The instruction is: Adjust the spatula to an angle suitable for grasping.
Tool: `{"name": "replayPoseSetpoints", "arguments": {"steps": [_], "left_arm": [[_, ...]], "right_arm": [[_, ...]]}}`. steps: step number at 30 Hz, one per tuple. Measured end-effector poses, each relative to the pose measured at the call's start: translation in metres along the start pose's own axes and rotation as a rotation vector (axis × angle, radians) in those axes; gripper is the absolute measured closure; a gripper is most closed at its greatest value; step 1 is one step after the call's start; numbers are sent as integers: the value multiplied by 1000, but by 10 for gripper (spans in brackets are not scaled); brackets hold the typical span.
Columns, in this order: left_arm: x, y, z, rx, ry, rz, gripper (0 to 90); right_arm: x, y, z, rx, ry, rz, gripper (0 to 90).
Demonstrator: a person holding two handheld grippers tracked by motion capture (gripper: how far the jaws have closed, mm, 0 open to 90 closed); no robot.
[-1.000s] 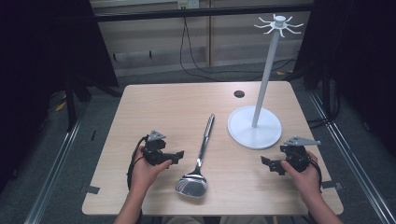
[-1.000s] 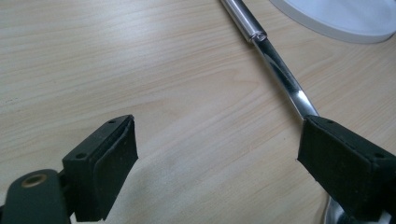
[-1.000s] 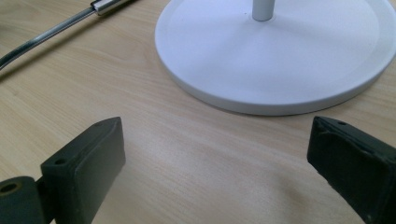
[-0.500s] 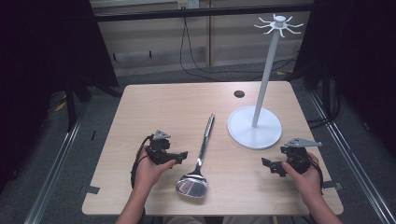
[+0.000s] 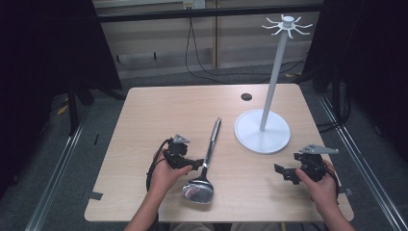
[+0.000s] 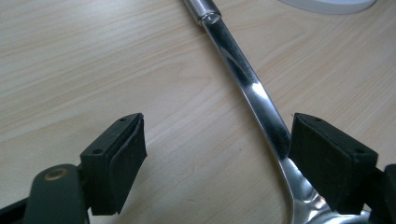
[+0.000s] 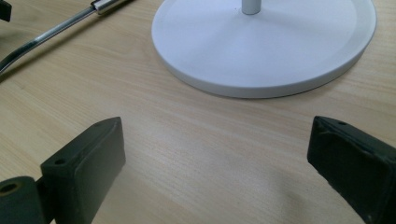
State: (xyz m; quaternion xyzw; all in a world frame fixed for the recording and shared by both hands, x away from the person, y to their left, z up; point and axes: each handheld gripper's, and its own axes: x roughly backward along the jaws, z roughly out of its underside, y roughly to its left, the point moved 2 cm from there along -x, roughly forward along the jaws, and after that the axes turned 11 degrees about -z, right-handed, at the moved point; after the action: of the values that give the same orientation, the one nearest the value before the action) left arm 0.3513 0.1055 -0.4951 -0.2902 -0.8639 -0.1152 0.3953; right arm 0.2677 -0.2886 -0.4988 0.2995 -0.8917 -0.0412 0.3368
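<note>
Half the ladle bowl cut off behind left tongs.

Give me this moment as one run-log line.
left gripper: open, jaws just closing around ladle neck, no grip yet | right gripper: open, over bare table | white hook stand: upright

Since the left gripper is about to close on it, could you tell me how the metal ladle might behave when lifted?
The ladle looks polished, so its thin handle may slip between the pads. Its bowl seems the heavier end, so held near the neck it would probably tip bowl-down. It looks rigid, unlikely to flex.
</note>
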Motion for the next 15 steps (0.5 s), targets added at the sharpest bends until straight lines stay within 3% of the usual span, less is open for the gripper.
{"name": "replayPoseSetpoints", "arguments": {"steps": [15], "left_arm": [[-7, -12, -3, -15, 47, 2, 243]], "right_arm": [[-1, 0, -2, 2, -1, -6, 37]]}}
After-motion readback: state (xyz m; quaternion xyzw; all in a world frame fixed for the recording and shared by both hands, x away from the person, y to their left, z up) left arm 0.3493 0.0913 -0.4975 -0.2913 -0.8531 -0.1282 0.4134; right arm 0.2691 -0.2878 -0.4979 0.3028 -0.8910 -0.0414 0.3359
